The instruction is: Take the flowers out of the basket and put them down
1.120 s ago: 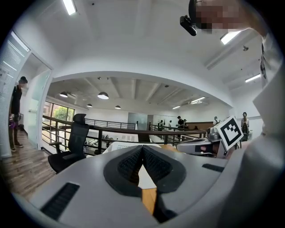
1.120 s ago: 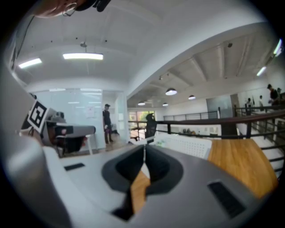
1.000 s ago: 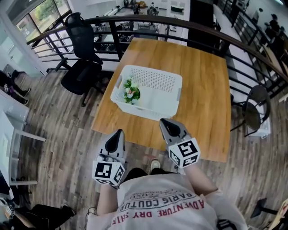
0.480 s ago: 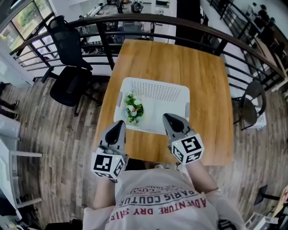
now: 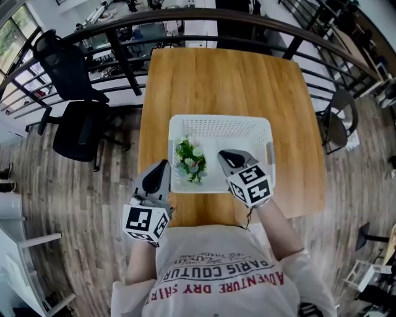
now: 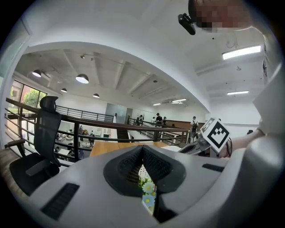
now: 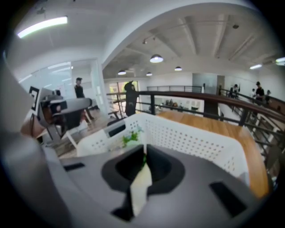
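Observation:
A white perforated basket [image 5: 249, 125] stands on the wooden table [image 5: 247, 74], near its front edge. A small bunch of green-leaved flowers [image 5: 190, 161] with white blooms lies in the basket's left half. My right gripper [image 5: 224, 155] is shut and empty, its tips over the basket's near side just right of the flowers. In the right gripper view the flowers [image 7: 130, 137] sit ahead and left of the shut right gripper [image 7: 145, 148], inside the basket [image 7: 196, 140]. My left gripper [image 5: 163, 167] hovers outside the basket's near-left corner, shut and empty. Blooms [image 6: 148, 192] show below the left gripper [image 6: 142, 149].
A black office chair [image 5: 74, 111] stands left of the table. A dark metal railing [image 5: 185, 15] curves behind the table, and a round-seated chair [image 5: 337, 124] is at its right. Bare tabletop lies beyond and right of the basket. Wood floor surrounds it.
The person has stepped up to the table. Both grippers moved forward toward the basket; the right one now reaches over its near rim, the left one sits by its near-left corner.

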Motion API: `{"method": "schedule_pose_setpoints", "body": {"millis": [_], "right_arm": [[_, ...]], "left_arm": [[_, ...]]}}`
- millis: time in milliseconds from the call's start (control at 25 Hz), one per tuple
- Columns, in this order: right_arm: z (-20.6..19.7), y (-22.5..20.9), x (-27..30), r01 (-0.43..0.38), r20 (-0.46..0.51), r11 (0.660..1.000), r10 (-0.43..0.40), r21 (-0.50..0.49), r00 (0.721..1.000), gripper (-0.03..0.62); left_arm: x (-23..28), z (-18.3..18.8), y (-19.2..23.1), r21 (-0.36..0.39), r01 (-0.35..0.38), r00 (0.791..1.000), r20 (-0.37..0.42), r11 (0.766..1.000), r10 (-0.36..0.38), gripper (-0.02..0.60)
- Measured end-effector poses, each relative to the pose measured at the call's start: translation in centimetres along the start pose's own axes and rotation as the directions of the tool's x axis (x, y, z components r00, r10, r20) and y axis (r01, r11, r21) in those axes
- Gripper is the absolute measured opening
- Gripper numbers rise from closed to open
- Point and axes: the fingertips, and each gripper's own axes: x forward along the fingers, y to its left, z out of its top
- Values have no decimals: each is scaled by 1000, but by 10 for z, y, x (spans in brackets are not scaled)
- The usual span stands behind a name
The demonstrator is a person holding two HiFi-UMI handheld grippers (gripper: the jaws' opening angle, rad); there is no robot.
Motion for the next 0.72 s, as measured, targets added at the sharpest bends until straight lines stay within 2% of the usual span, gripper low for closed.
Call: {"method": "schedule_pose_setpoints", "body": {"millis": [120, 160, 200, 320, 560, 720], "right_arm": [[-15, -1, 34, -56, -145, 997, 62, 46, 987, 41], [-20, -1, 44, -77, -186, 995, 89, 71, 979, 119], [-25, -2, 52, -85, -226, 993, 101, 78, 969, 146], [-45, -9, 74, -78, -340, 995, 96, 66, 935, 146], [-80, -12, 111, -95, -440, 979, 167, 182, 882, 146], [-94, -10, 127, -84, -480, 974, 178, 211, 859, 146]], "left_arm": [[11, -6, 15, -12, 26, 1000, -14, 1000, -26, 26], [14, -7, 20, -17, 31, 999, -17, 999, -31, 26], [17, -8, 24, -22, 35, 999, -19, 999, -35, 26], [23, -10, 33, -35, 48, 999, -23, 998, -49, 26], [33, -19, 43, -56, 60, 997, -39, 997, -62, 26], [34, -26, 48, -59, 67, 996, -55, 996, -70, 26]]}}
